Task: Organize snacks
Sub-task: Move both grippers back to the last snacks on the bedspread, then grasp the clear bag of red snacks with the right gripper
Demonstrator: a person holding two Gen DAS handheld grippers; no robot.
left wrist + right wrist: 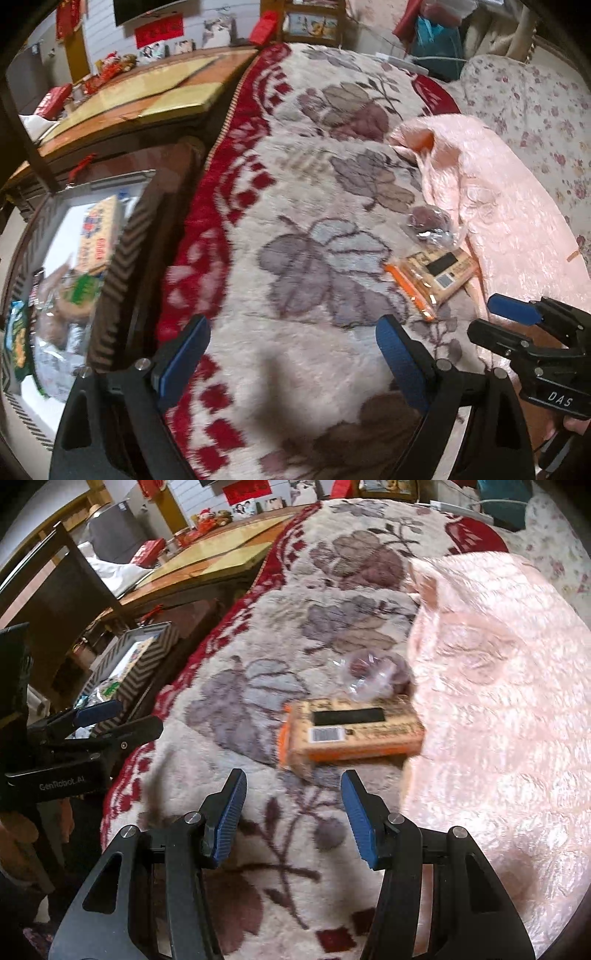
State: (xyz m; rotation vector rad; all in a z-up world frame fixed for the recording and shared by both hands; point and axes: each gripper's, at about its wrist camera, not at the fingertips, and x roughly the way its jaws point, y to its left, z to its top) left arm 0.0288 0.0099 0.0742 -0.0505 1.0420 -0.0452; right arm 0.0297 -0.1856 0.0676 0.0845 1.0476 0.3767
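An orange and tan snack box point(351, 731) lies on the floral blanket point(258, 635), a short way ahead of my open, empty right gripper point(293, 812). A clear bag of dark purple snacks point(373, 672) lies just behind it. Both also show in the left wrist view, the box point(432, 277) and the bag point(430, 225). My left gripper point(291, 354) is open and empty over the blanket. A zigzag-patterned storage box point(122, 258) holding several snack packets stands beside the bed on the left, also in the right wrist view point(147, 664).
A pink quilt point(498, 701) covers the bed's right side. A wooden table point(140, 96) with red boxes stands beyond the storage box. The right gripper shows in the left wrist view point(506, 321); the left gripper shows in the right wrist view point(110, 720).
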